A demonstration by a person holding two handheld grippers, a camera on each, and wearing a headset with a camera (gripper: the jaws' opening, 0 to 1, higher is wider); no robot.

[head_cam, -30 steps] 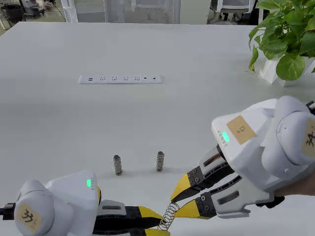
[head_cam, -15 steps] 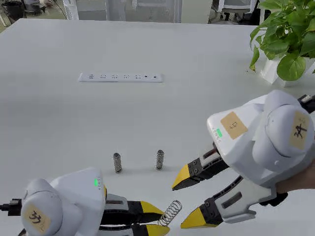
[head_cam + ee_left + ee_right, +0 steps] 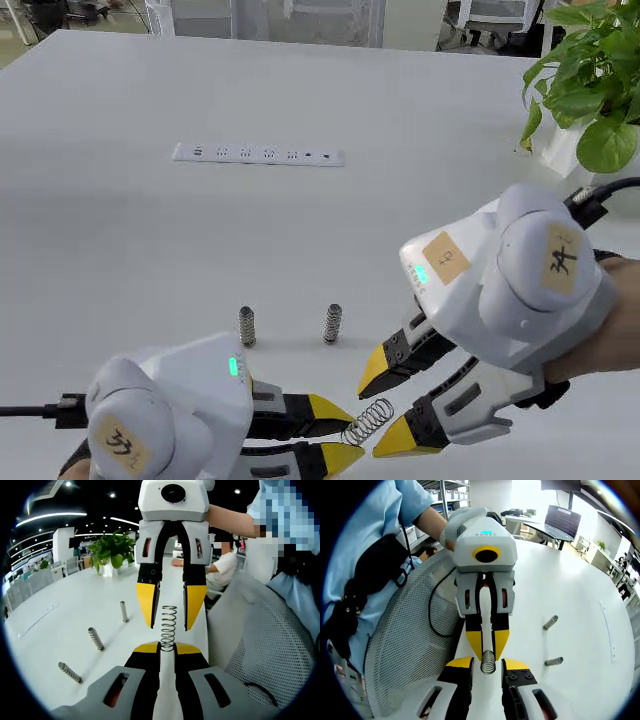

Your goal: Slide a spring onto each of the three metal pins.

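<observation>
We are pinching the spring [image 3: 368, 420] by one end in the closed fingers of the left gripper [image 3: 345, 438], above the surface [image 3: 150, 250]. The fingers of the right gripper [image 3: 383, 412] are standing parted astride its free end. The left gripper view is showing a bare pin [image 3: 123, 611] beyond two sprung pins [image 3: 95, 638].

We see white shells, black jaws and yellow tips on the left hand-held gripper [image 3: 350, 436], lower left, and the right hand-held gripper [image 3: 377, 418], lower right; each bears a green light and a tan label. The spring [image 3: 368, 421] is silvery grey. The table [image 3: 130, 250] is plain off-white, the power strip [image 3: 258, 154] white, the plant [image 3: 590, 70] green, upper right.
</observation>
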